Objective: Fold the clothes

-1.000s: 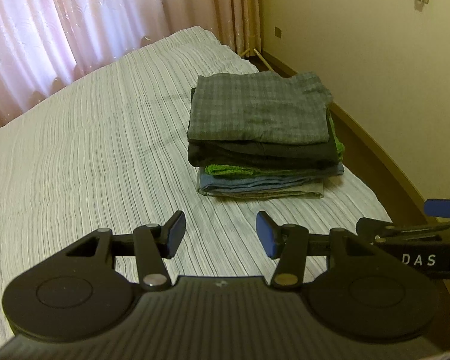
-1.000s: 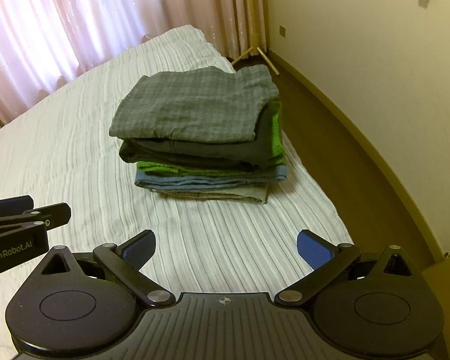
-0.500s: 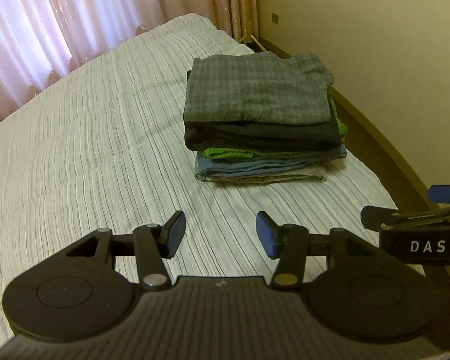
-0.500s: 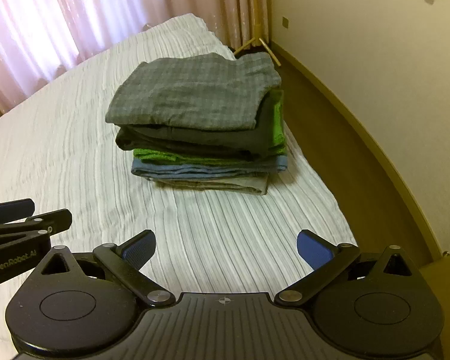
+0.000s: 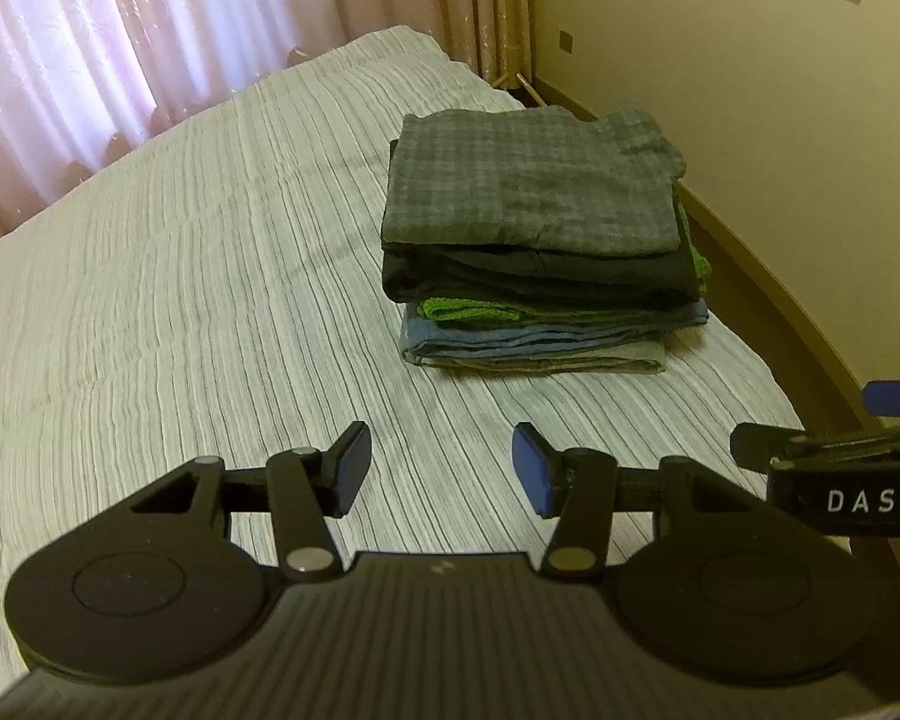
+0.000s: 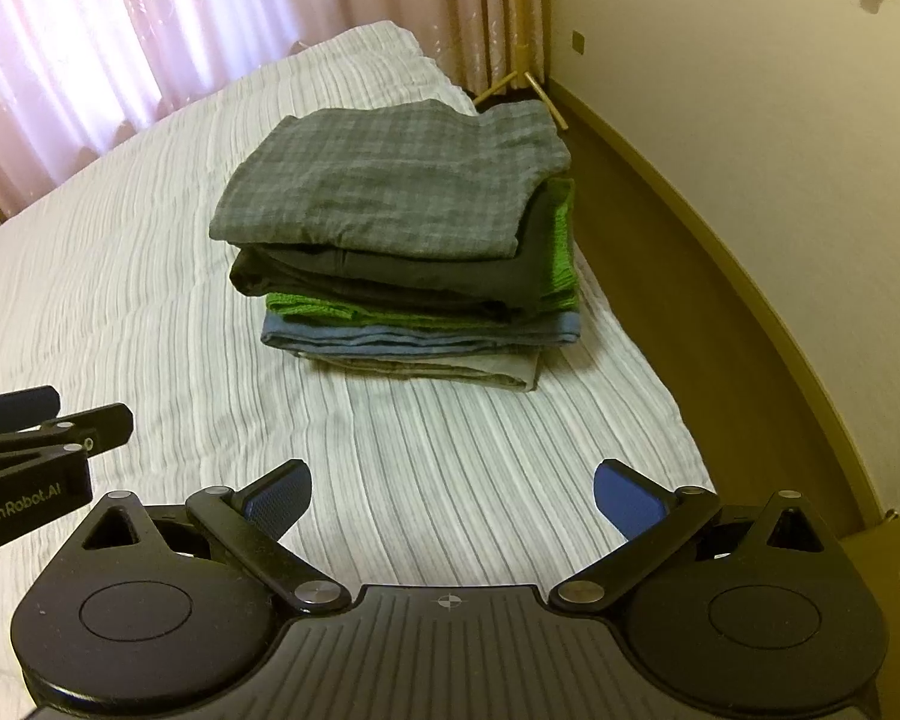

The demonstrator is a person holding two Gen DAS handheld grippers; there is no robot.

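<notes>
A stack of folded clothes (image 5: pixel 540 252) sits on the striped bed, with a grey plaid garment (image 5: pixel 528 186) on top, then dark, green, blue and beige layers. It also shows in the right wrist view (image 6: pixel 408 252). My left gripper (image 5: pixel 441 468) is open and empty, held above the bed short of the stack. My right gripper (image 6: pixel 450 498) is wide open and empty, also short of the stack. The right gripper's side shows at the right edge of the left wrist view (image 5: pixel 840 468); the left gripper's side shows at the left edge of the right wrist view (image 6: pixel 36 438).
The white striped bedspread (image 5: pixel 180 300) stretches left and far. Pink curtains (image 5: pixel 120 42) hang behind the bed. A cream wall (image 6: pixel 750 90) and brown floor (image 6: pixel 690 276) run along the bed's right side. A wooden stand's legs (image 6: pixel 522 81) rest by the far corner.
Both grippers have drifted slightly, so the stack sits a little differently in each view. Jaws stay open; the clothes have not moved.
</notes>
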